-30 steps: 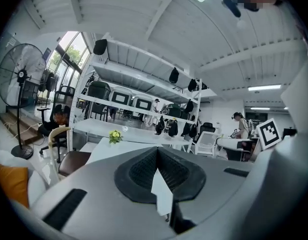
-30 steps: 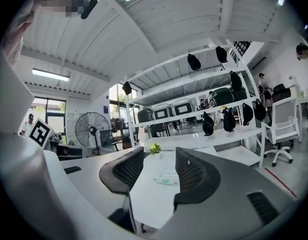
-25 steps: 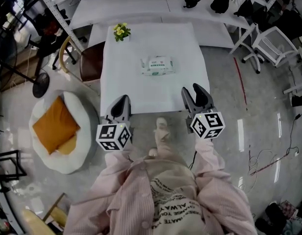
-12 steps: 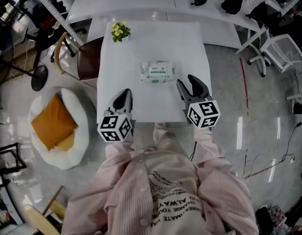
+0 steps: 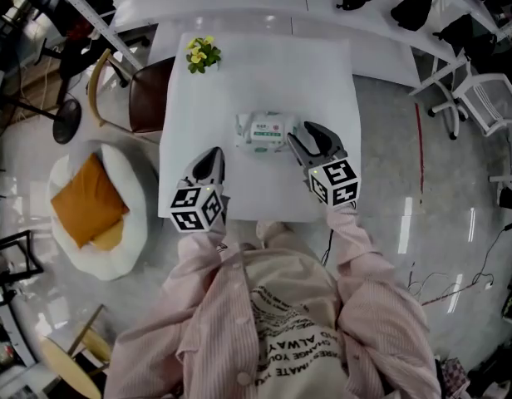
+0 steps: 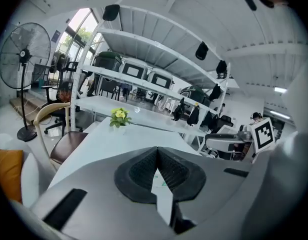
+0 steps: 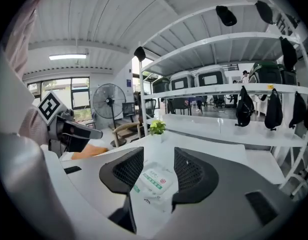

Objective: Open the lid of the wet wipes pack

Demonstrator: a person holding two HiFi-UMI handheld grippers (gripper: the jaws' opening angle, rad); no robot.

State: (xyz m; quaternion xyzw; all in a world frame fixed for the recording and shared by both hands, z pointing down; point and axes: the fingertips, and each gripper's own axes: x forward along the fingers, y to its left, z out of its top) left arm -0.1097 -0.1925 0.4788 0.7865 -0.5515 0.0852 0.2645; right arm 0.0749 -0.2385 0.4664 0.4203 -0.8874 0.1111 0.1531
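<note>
Right hand-held gripper [image 5: 309, 135]: jaws wide apart, nothing clamped. The pack [image 5: 263, 130] lies flat on the desk [image 5: 256, 73], just ahead of it and a bit to its left in head view. In right gripper view the pack [image 7: 155, 181] shows framed between the two pads [image 7: 129, 168], lower down on the white top, w/ green print and a small red mark on its lid. Lid looks flat, i.e. shut. Can't tell if the left jaw touches the pack's edge.

Left hand-held gripper [image 5: 213, 155]: over the desk's near edge, pack ahead and to its right, apart from it. In left gripper view its jaws meet at the tips and hold nothing. Only a thin slit opens below the tips, thru which white desk and a sliver of green print show.

Plant [image 5: 203, 53] sits at the far desk corner, well beyond the left hand-held gripper and ahead-left of the right one. Chair [image 5: 148, 98] stands beside the desk, ahead-left of the left hand-held gripper. Fan [image 6: 23, 49] stands further off on that same side.
</note>
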